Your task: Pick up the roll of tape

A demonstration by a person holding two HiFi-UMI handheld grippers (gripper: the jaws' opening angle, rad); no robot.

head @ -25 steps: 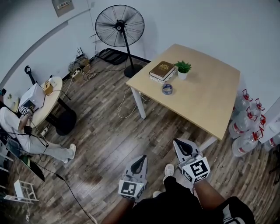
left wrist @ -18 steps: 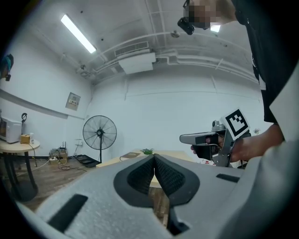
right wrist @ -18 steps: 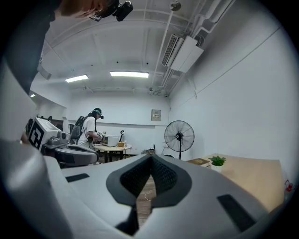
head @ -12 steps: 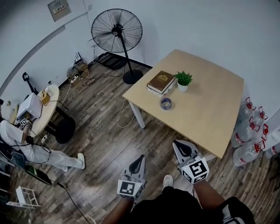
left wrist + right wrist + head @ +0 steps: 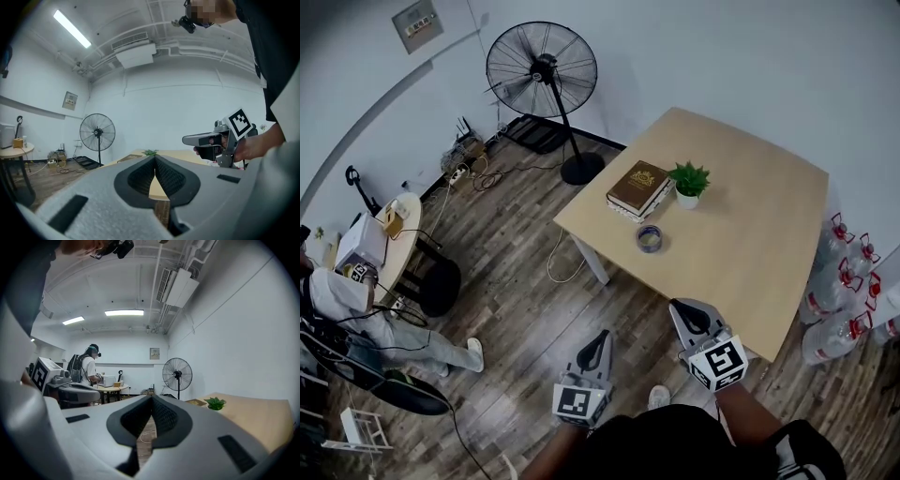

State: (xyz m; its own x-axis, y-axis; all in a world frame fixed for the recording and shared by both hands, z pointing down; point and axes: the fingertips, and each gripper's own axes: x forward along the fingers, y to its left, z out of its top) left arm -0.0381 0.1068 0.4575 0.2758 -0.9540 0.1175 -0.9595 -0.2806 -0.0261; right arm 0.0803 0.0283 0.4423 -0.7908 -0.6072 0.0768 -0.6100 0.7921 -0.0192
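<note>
Both tools are pressed together and carry nothing. From the head view, the left gripper (image 5: 602, 335) and the right gripper (image 5: 682, 307) are held side by side at the near end of the scene, over the wooden floor (image 5: 525, 281). Their tips point toward the table (image 5: 741, 234), and the right one's tip is close to the table's near edge. The roll of tape (image 5: 650, 239) lies flat on the left part of the tabletop, well apart from both grippers. Just beyond it, a brown book (image 5: 637, 187) and a small potted plant (image 5: 688, 180) sit side by side. A standing fan (image 5: 541, 70) is on the floor to the far left of the table. Water bottles (image 5: 839, 314) crowd the floor at the table's right. Another person (image 5: 342, 300) is by a small round table (image 5: 394, 234) at the far left.

In the left gripper view, the two jaws meet at their tips with nothing between them. Only a strip of tabletop and floor shows through the slit lower down. The right gripper is at the right, held in a hand (image 5: 255, 145). The plant and the fan show beyond.

In the right gripper view, the jaws are closed tip to tip and hold nothing. The plant stands on the table at the right, the fan is farther off in the middle, and the other person and the round table are at the far left.
</note>
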